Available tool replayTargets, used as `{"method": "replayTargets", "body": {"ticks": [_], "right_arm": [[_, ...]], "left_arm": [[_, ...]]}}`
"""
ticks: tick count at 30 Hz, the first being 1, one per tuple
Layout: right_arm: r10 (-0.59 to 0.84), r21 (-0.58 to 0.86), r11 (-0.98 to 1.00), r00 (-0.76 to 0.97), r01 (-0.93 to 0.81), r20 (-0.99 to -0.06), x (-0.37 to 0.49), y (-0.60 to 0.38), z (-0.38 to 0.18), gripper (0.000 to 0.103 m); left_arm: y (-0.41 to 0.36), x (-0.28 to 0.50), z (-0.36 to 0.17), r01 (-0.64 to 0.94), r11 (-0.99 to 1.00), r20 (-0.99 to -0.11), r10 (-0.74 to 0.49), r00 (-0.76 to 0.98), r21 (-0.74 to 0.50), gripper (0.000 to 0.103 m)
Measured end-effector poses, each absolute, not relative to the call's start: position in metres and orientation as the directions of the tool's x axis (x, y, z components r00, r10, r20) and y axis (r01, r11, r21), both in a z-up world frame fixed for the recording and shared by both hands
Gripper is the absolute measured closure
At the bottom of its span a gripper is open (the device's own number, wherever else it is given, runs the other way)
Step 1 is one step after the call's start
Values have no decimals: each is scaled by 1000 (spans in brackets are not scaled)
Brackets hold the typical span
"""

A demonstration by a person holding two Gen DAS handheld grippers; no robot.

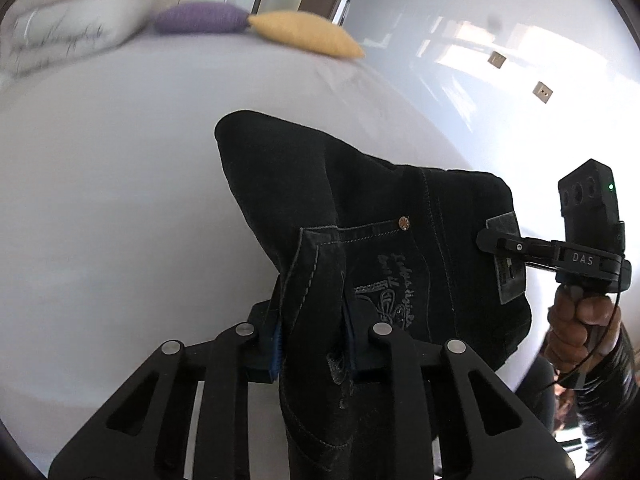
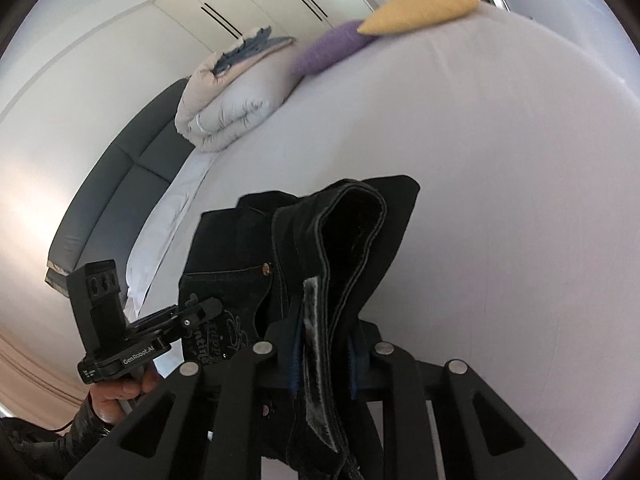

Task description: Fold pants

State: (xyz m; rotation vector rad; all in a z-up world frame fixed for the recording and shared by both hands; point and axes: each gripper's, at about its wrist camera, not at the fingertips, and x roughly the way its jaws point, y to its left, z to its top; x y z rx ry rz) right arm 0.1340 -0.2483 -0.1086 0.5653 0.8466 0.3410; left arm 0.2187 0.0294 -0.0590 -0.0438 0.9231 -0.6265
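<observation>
Hanging above white bed (image 1: 120,200), black pants (image 1: 360,208) are held at waistband. Fabric is pinched between pads of left gripper (image 1: 314,344); waistband edge is clamped by right gripper (image 2: 324,356). Yellow cushion (image 2: 424,8) is seen far behind.

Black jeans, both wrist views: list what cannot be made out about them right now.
- Legs and hems of the black jeans: cut off at the bottom edge behind the left gripper in the left wrist view, and behind the right gripper in the right wrist view.
- Embroidered pocket lettering: too small and creased to read.
- Waist patch: partly covered by the right gripper's fingers.
</observation>
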Motion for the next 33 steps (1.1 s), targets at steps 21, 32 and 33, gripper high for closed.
{"method": "replayTargets", "body": {"ticks": [21, 32, 33], "right_arm": [[496, 659, 750, 605, 62, -622, 246, -328, -196, 70], [202, 428, 894, 739, 129, -643, 167, -303, -119, 35], [169, 388, 914, 756, 121, -632, 153, -294, -107, 34]], "left_arm": [[-7, 352, -141, 423, 857, -772, -474, 424, -294, 54], [33, 220, -83, 399, 917, -587, -333, 738, -18, 12], [35, 203, -74, 380, 925, -554, -306, 774, 20, 4]]}}
